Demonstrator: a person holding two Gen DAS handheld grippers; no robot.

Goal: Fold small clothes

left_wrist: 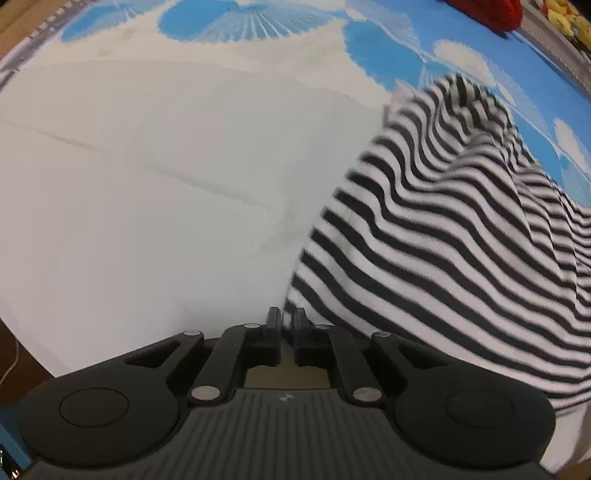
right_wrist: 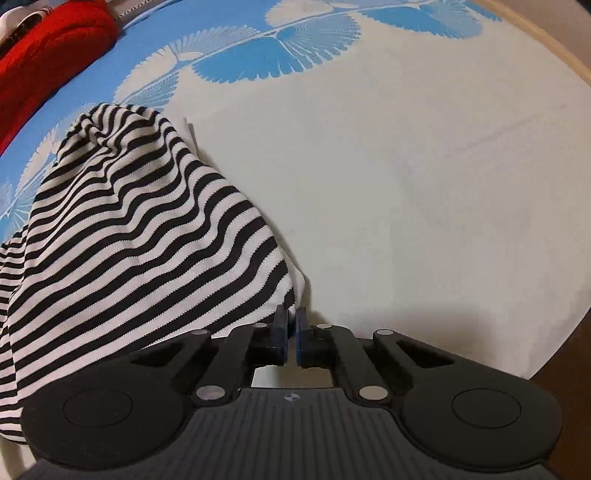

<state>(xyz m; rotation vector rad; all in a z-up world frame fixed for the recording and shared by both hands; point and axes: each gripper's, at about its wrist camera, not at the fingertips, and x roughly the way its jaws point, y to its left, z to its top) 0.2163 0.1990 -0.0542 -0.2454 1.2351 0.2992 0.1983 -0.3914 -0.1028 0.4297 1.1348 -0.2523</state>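
Left gripper (left_wrist: 283,325) clamped on the near left corner of the striped garment (left_wrist: 443,258) — jaws drawn almost together, a sliver of cloth edge visible between the pads. Right gripper (right_wrist: 291,325) likewise pinched tight on the opposite near corner of the same striped garment (right_wrist: 140,229), hem edge caught at the fingertips. Both tools pointed steeply downward.

Garment lifted at its near edge, slung between the two grips. Far portion bunched and draped down onto the blue-and-white patterned cloth (left_wrist: 258,22) covering the work surface; exact contact line at the far end not clear. Plain white area of the covering (right_wrist: 406,184) bare on the outer side of each tool. Red item (right_wrist: 55,40) lying well beyond the garment at the far edge, apart from it. Yellow objects (left_wrist: 565,22) at the far right corner in the left view, too small to identify.

Governing relation: held edge running crosswise from one tool to the other, body of the garment extending away from both, straight ahead. Neither hand nearer — a matched pair at one hem. Judgement: task at an early stage, no fold yet formed. Next move likely to call for both tools travelling together, keeping the held edge taut and level. Risk: uneven travel, skewed fold, or thin hem slipping from the left grip.
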